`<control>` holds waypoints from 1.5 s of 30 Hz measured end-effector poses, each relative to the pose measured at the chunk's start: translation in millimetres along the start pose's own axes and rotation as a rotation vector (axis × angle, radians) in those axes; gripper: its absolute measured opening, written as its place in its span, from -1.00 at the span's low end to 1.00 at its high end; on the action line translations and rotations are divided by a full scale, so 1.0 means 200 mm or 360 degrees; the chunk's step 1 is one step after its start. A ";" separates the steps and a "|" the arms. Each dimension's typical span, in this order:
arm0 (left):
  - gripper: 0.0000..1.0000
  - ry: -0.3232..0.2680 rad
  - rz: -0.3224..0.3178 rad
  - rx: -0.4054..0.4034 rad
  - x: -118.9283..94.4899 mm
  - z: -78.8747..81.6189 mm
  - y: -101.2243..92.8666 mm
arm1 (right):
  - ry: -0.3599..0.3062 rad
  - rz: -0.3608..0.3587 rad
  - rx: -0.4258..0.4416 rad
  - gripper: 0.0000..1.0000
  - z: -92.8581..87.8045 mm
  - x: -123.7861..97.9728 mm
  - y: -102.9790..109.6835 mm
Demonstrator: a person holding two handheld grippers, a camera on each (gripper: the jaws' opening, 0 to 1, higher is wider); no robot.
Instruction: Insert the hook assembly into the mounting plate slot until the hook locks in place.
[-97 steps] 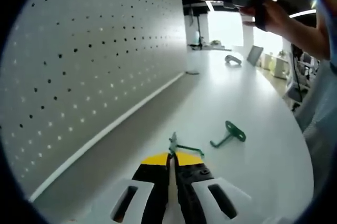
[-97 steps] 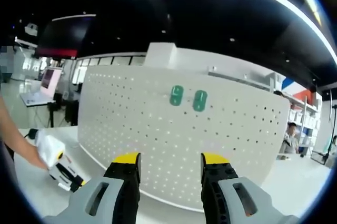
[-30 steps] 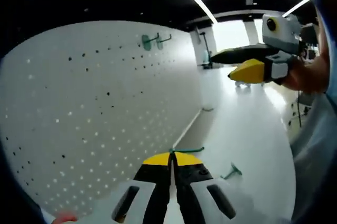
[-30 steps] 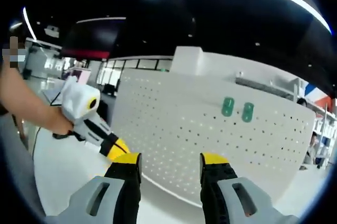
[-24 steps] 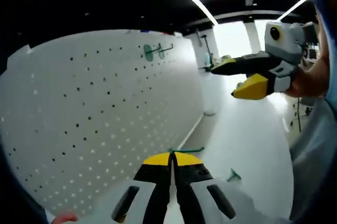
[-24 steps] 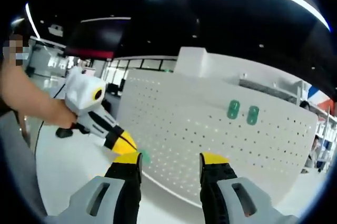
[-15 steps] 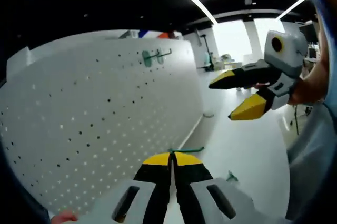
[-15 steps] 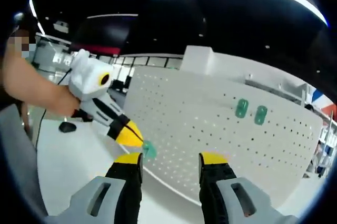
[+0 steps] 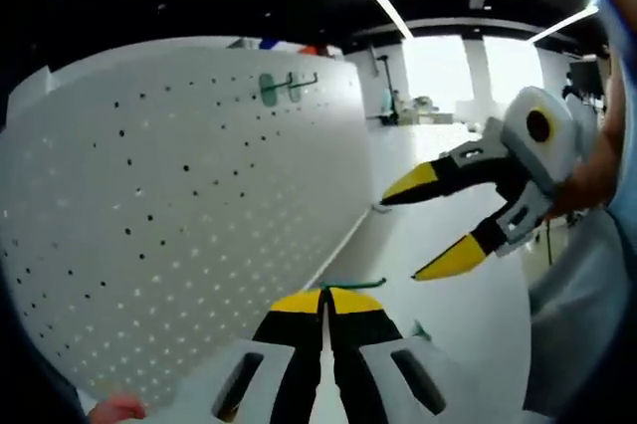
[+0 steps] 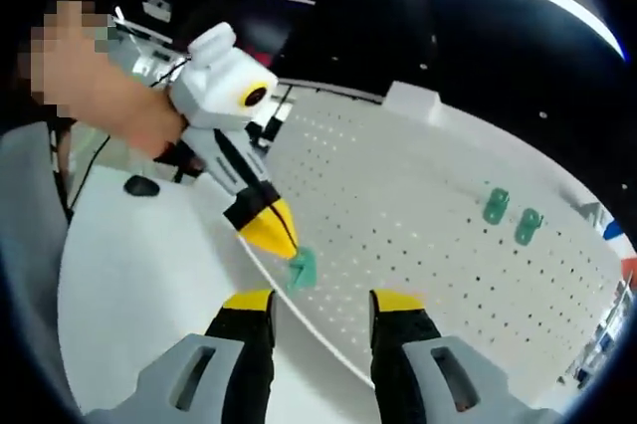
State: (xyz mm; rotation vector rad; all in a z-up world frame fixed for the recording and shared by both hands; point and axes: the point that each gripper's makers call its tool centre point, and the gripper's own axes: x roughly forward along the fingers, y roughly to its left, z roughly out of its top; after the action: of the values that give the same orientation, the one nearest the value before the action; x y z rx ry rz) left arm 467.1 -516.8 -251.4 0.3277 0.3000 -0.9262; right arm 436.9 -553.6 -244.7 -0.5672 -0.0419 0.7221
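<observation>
My left gripper is shut on a green hook whose wire pokes out past the yellow tips. In the right gripper view the same left gripper reaches in from the left with the green hook and its flat plate hanging at the tip, just above my right gripper. My right gripper stands open with nothing between its jaws. It shows in the left gripper view as the right gripper, jaws apart, pointing at the held hook. The white pegboard stands upright beside both, also seen as the pegboard.
Two green hooks hang high on the board, seen again as mounted hooks. Another loose green hook lies on the white table. A dark mouse sits on the table. A person's forearm holds the left gripper.
The two grippers have come closer together. The right gripper has dropped and tilted, so the held hook now hangs just above its open jaws. The left gripper stays shut on the hook.
</observation>
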 end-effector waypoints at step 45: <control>-0.97 0.0034 -0.0261 -0.0535 0.06 0.04 -0.15 | 0.0028 0.0057 -0.0223 -0.94 -0.05 0.07 0.03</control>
State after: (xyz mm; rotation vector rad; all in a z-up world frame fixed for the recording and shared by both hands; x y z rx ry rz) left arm 450.2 -546.3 -254.0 0.0032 0.5004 -1.0145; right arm 445.7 -545.1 -257.7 -0.7099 -0.0667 0.7528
